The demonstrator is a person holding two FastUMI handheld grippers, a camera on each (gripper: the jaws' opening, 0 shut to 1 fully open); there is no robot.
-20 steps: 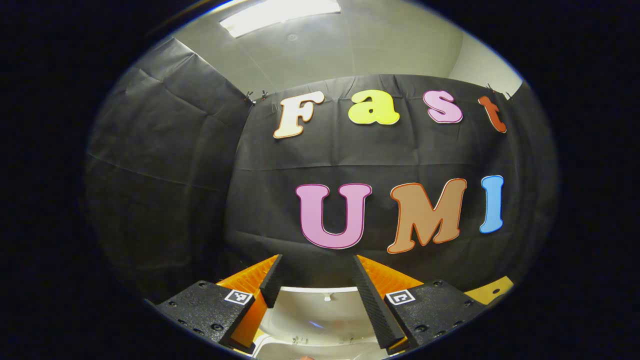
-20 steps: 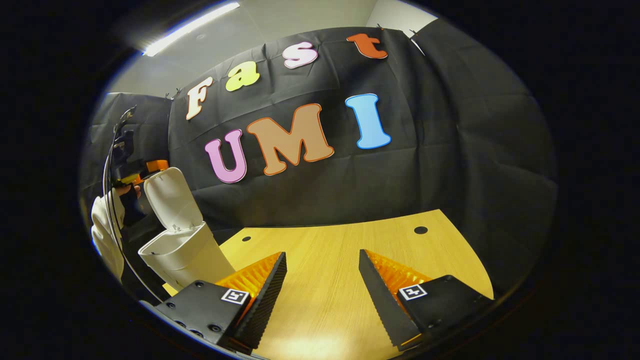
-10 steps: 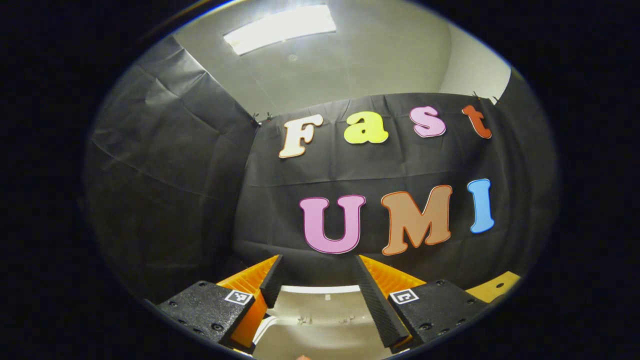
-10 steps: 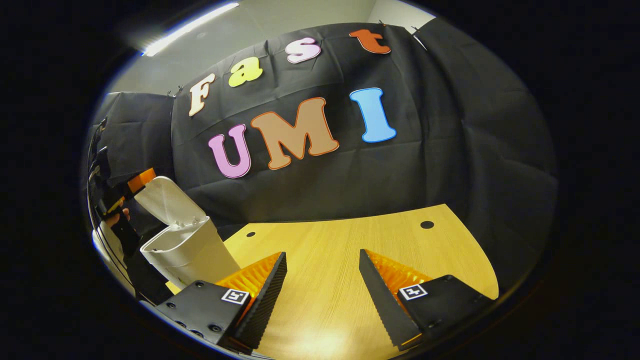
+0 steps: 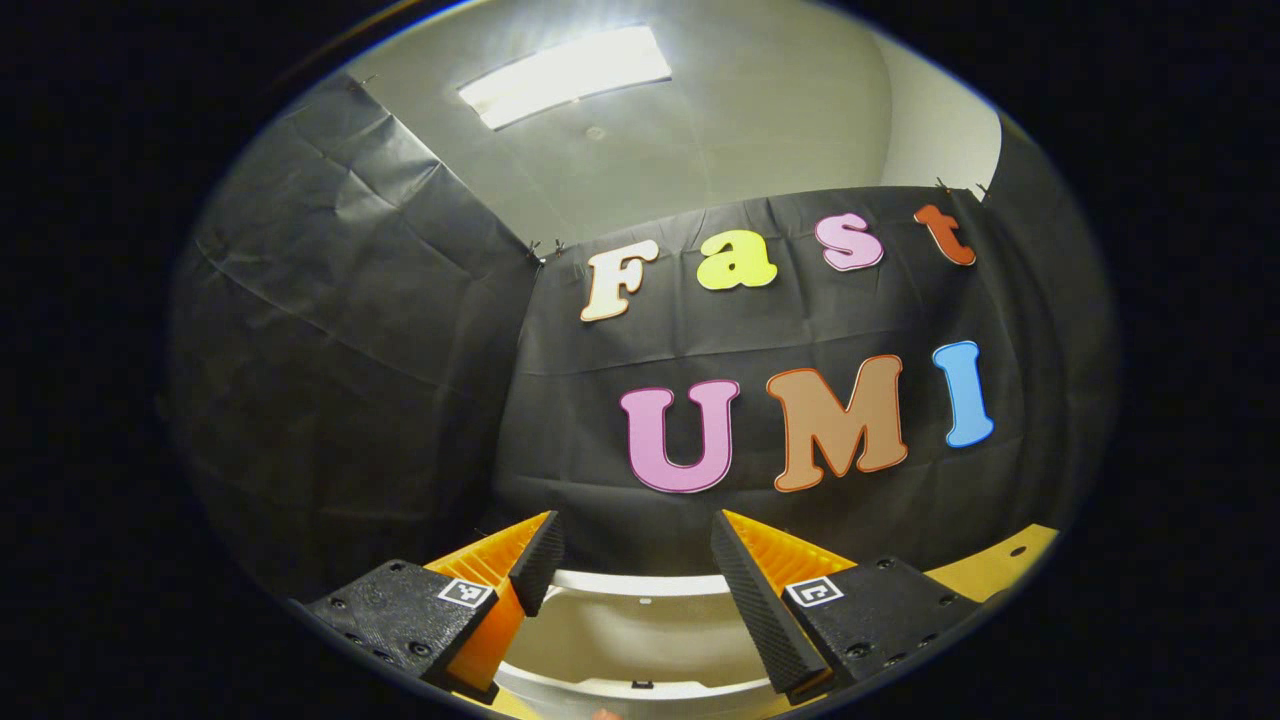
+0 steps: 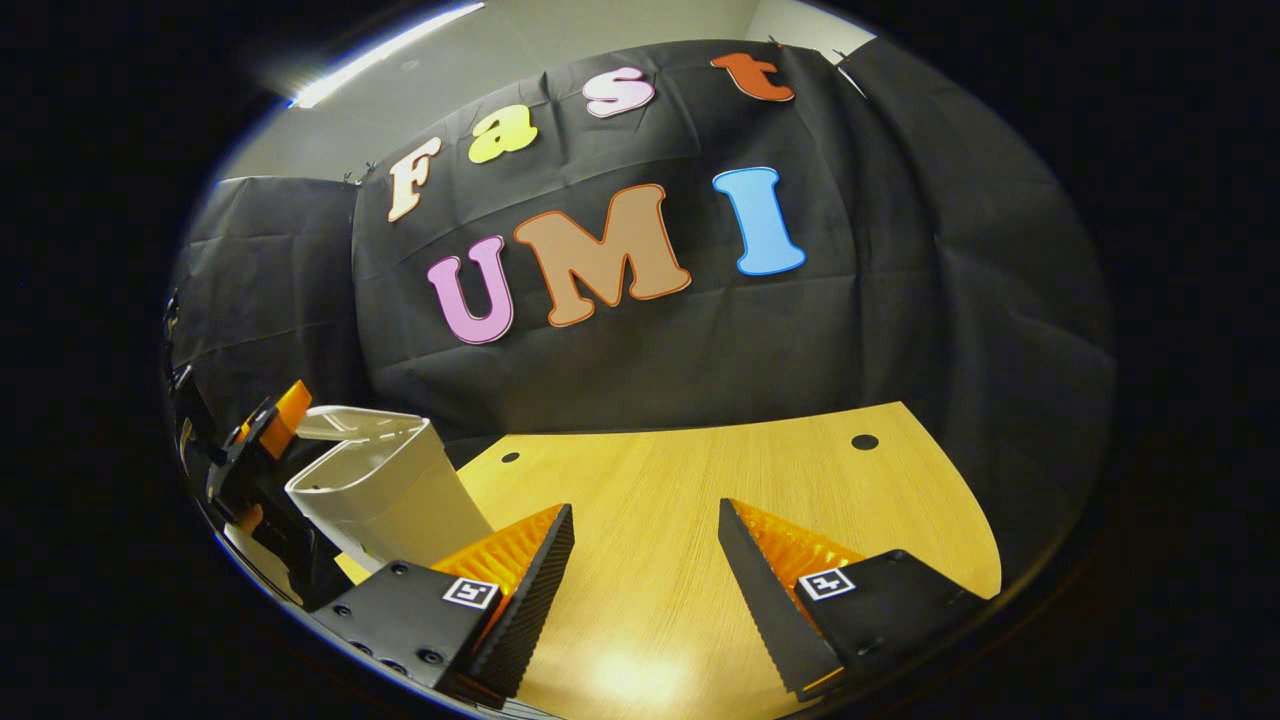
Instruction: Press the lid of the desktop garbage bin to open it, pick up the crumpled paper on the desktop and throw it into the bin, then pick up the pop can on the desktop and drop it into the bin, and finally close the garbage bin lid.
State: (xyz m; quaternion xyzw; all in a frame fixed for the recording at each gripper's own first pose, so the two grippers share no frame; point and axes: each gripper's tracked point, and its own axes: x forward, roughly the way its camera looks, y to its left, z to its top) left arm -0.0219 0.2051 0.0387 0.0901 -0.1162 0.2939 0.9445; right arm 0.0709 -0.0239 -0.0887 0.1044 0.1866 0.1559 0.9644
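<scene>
Resting ajar, lid [image 6: 352,424] tops bin [image 6: 395,495] at table [image 6: 690,500] edge.

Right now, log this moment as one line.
phase: closing lid | left tool: open, at lid | lid: nearly down on bin | right tool: open, over table
</scene>
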